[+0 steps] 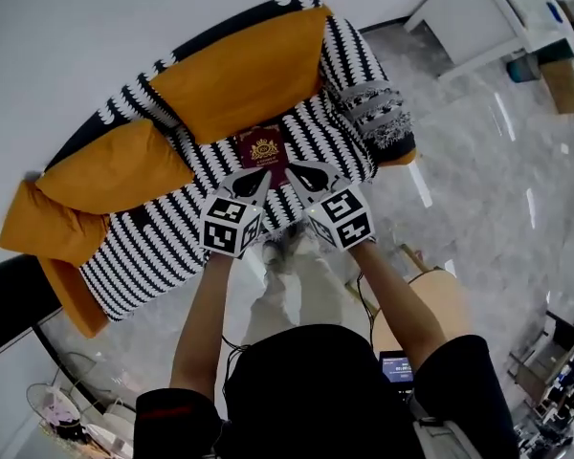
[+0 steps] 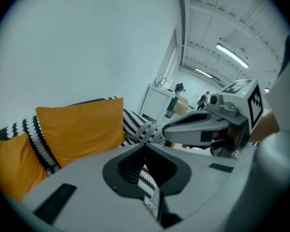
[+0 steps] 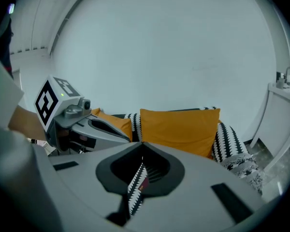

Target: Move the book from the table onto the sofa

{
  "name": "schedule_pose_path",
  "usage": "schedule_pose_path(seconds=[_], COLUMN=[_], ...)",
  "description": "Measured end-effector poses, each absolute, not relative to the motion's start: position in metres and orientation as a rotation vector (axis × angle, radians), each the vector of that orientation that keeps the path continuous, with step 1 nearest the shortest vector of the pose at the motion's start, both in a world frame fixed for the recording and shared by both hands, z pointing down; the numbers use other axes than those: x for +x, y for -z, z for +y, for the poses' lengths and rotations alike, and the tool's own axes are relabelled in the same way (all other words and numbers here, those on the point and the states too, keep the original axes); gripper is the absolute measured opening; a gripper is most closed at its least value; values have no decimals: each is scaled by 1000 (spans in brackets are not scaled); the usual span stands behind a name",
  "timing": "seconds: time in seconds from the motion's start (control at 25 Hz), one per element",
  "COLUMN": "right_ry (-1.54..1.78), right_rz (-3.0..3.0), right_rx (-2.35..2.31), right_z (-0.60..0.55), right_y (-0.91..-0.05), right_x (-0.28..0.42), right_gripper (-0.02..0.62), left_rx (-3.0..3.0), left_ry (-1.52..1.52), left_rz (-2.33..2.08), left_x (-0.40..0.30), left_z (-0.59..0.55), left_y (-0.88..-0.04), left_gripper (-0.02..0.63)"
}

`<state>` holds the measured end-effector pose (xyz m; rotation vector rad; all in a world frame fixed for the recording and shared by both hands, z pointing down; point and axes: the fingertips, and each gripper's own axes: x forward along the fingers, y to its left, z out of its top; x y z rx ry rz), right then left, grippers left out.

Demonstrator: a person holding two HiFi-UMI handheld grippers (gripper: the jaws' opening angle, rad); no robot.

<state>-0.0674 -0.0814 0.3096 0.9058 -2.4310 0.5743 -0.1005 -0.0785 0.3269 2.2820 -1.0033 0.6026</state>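
Observation:
A maroon book [image 1: 264, 151] with a gold crest lies flat on the seat of the black-and-white patterned sofa [image 1: 153, 247], in front of the big orange cushion [image 1: 239, 75]. My left gripper [image 1: 260, 180] hovers just above the book's near edge, jaws shut and empty. My right gripper [image 1: 299, 172] hangs beside it, tips almost touching the left's, also shut on nothing. In the right gripper view a maroon sliver of the book [image 3: 144, 184] shows through the slit under the closed jaws. The left gripper view shows only sofa fabric there.
A second orange cushion [image 1: 115, 170] lies at the sofa's left, and a grey patterned throw [image 1: 378, 113] covers its right arm. A round wooden table [image 1: 440, 299] stands by the person's right side. White furniture [image 1: 478, 12] and a cardboard box [image 1: 566, 84] stand far right.

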Motion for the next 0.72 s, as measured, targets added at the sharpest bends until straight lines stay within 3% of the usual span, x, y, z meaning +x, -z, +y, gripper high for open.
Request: schedule_pose_path(seconds=[0.72], right_ry=[-356], right_rz=[-2615], right_rx=[1068], right_z=[-65], right_y=[-160], right_x=[-49], right_gripper=[17], left_rx=[2527], left_ry=[-435], left_rz=[-1169], left_x=[-94], left_z=[-66], left_y=[-172], left_gripper=[17])
